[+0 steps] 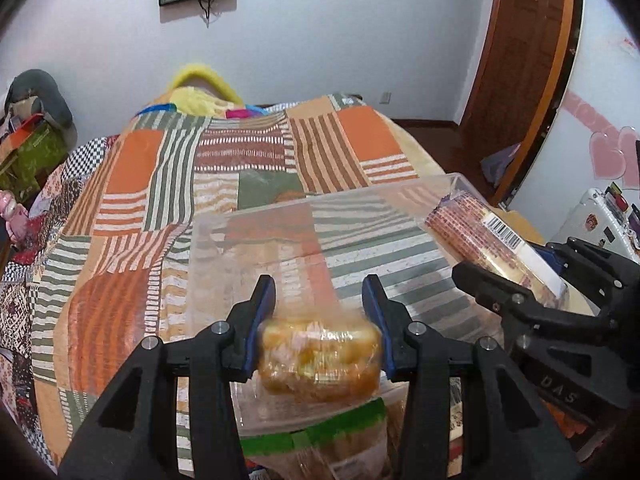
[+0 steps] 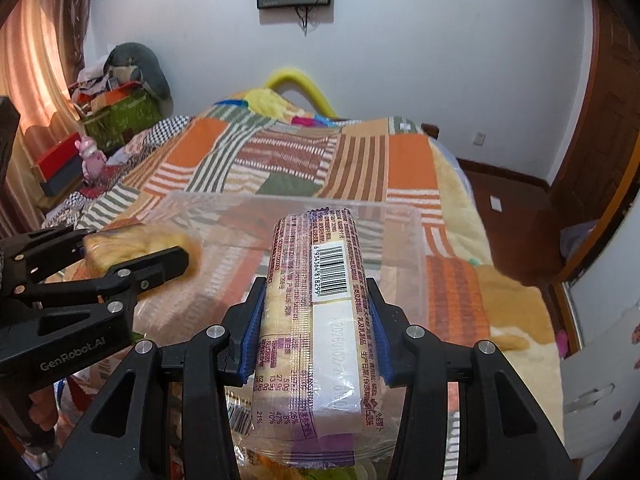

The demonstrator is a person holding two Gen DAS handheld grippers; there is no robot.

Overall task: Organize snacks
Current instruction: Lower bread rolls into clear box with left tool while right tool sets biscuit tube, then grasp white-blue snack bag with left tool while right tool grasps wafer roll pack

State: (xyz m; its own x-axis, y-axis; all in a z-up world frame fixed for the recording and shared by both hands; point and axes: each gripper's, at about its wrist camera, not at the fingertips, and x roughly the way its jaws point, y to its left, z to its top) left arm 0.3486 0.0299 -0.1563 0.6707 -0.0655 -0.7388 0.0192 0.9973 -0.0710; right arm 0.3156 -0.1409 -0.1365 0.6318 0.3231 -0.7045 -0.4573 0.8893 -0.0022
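I hold my left claw [image 1: 320, 320] clenched on a yellow bread pack [image 1: 320, 360] and my right claw [image 2: 316, 328] on a barcoded biscuit sleeve [image 2: 316, 320], both poised above the clear plastic bin [image 1: 320, 208] on the patchwork-quilted bed [image 1: 160, 168], seemingly for dropping in.

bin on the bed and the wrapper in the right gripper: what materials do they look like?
Bin: looks like clear, slightly frosted plastic; the striped quilt shows through its walls, and the rim looks rigid, probably thin-walled.
Wrapper on the long snack pack, clamped in the right gripper: glossy thin plastic film, likely; it carries glare streaks, a crimped serrated end and printing, with a barcode, apparently on a white label.
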